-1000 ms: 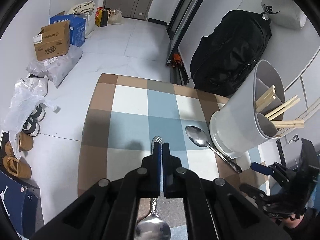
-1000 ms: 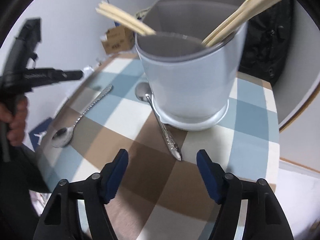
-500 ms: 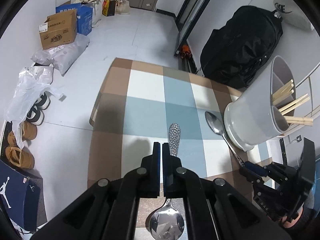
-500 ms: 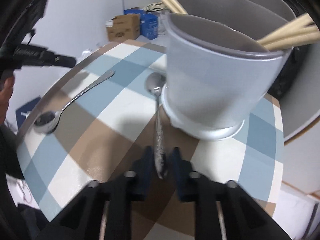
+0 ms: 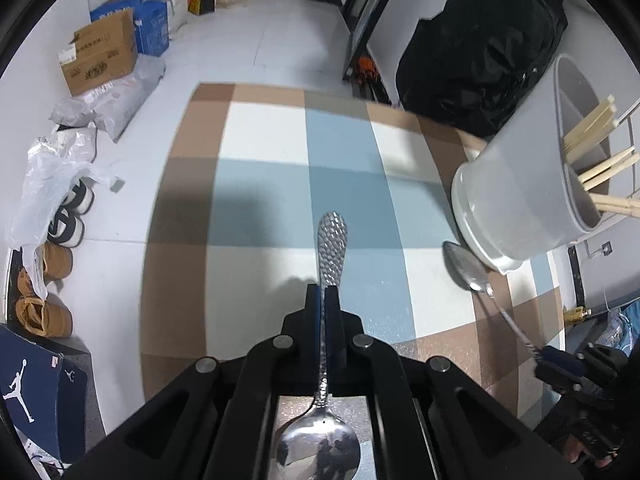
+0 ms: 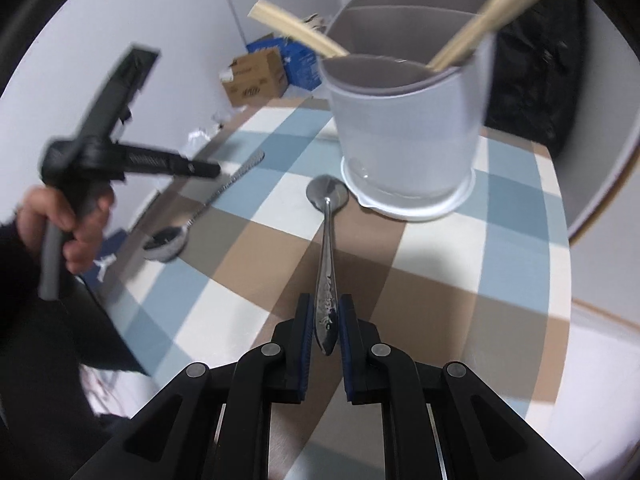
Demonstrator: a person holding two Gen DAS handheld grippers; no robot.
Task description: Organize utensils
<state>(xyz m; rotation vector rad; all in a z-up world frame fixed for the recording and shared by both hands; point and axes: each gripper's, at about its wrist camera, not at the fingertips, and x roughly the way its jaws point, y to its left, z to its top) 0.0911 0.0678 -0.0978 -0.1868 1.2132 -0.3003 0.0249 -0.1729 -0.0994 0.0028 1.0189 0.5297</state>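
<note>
The left gripper (image 5: 323, 294) is clamped on a spoon (image 5: 326, 320). The right gripper (image 6: 325, 312), its jaws just closed, pinches a second spoon (image 6: 327, 232) whose bowl sits beside the grey holder (image 6: 408, 136) with chopsticks (image 6: 480, 24) on the checked table (image 6: 512, 240).

Checked cloth (image 5: 340, 184) over the bench, tan, white & blue squares. Past its far edge, pale tiled floor (image 5: 280, 52). Cardboard box (image 5: 100, 56) by the left wall w/ a blue box (image 5: 154, 26) just behind, both seen again small in the right wrist view. White plastic bags (image 5: 116, 92) slumped in front of the cardboard. Crumpled clear bag (image 5: 48, 184) draped over black-and-white shoes (image 5: 70, 212); tan slippers (image 5: 44, 288) nearer. Navy shoebox (image 5: 36, 392) w/ a white jumping-figure logo at bottom left. Big black backpack (image 5: 480, 48) leaning at the right wall. Dark door frame (image 5: 362, 12) running up beside it.
</note>
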